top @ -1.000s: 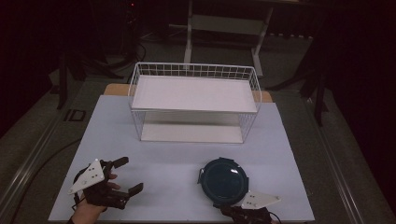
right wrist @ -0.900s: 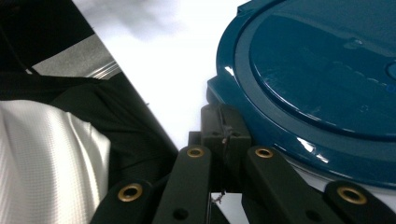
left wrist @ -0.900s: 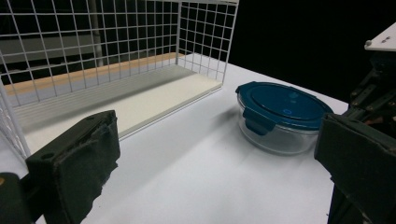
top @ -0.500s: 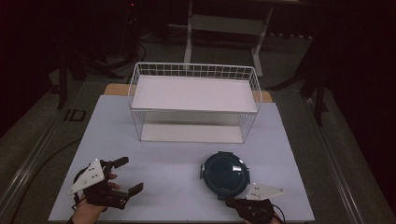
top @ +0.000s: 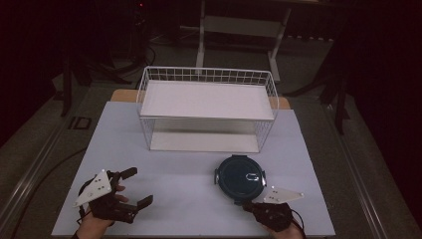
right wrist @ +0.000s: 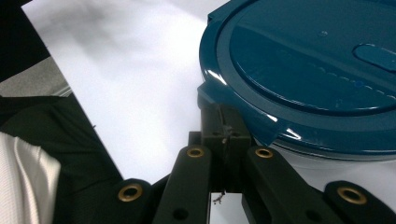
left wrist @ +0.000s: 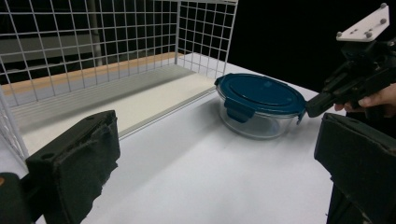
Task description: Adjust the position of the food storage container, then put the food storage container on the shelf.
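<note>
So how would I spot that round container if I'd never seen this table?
Start at the white wire rack standing at the far side of the white table. In front of its right end sits the round container, nearer the person's right gripper. It is a clear bowl with a dark blue clip-on lid, the table's one round thing.

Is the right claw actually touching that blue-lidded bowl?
Touching. In the right gripper view the closed claw presses against a lid latch of the bowl; the left gripper view shows its tip meeting the lid's edge.
</note>
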Tool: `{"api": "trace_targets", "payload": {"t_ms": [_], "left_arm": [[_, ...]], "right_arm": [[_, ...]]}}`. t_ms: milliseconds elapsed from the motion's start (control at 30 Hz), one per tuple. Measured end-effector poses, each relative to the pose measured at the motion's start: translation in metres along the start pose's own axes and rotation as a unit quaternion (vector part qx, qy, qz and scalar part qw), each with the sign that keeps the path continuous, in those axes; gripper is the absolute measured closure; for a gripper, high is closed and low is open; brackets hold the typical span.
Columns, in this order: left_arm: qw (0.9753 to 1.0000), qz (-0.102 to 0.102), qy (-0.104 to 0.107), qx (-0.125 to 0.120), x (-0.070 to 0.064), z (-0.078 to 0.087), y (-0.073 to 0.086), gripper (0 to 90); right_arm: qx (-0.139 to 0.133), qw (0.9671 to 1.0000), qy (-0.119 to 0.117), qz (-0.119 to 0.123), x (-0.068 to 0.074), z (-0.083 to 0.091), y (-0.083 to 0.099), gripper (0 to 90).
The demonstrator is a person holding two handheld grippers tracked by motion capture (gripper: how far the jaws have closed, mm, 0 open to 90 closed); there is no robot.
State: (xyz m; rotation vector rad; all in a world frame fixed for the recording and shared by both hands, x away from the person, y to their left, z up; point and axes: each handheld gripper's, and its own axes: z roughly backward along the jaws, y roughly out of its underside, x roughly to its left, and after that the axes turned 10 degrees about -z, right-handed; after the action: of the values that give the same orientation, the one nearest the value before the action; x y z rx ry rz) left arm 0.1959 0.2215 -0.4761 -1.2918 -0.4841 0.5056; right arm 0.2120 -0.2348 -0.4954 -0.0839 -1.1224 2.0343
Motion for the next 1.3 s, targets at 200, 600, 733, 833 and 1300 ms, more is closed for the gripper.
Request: {"api": "trace_targets", "payload": {"t_ms": [200,600,733,833,1300], "left_arm": [[1.0000,-0.001,0.000,0.000,0.000,0.000,0.000,0.5],[1.0000,-0.004,0.001,0.002,-0.001,0.000,0.000,0.5],[1.0000,-0.004,0.000,0.004,-0.002,-0.001,0.000,0.5],[0.9999,-0.010,0.003,0.008,-0.002,-0.003,-0.001,0.5],[0.9996,0.009,0.023,0.013,-0.008,-0.015,-0.022,0.5]], "right_arm": [[-0.004,1.0000,0.003,0.004,-0.005,-0.004,-0.007,90.0],[-0.014,0.9997,0.017,0.010,-0.005,-0.005,-0.010,90.0],[-0.040,0.9990,-0.009,0.019,0.000,0.003,-0.013,82.3],[-0.059,0.9981,-0.010,0.018,-0.001,0.009,-0.016,67.5],[-0.128,0.9915,-0.007,0.025,0.001,0.026,-0.031,12.2]]}}
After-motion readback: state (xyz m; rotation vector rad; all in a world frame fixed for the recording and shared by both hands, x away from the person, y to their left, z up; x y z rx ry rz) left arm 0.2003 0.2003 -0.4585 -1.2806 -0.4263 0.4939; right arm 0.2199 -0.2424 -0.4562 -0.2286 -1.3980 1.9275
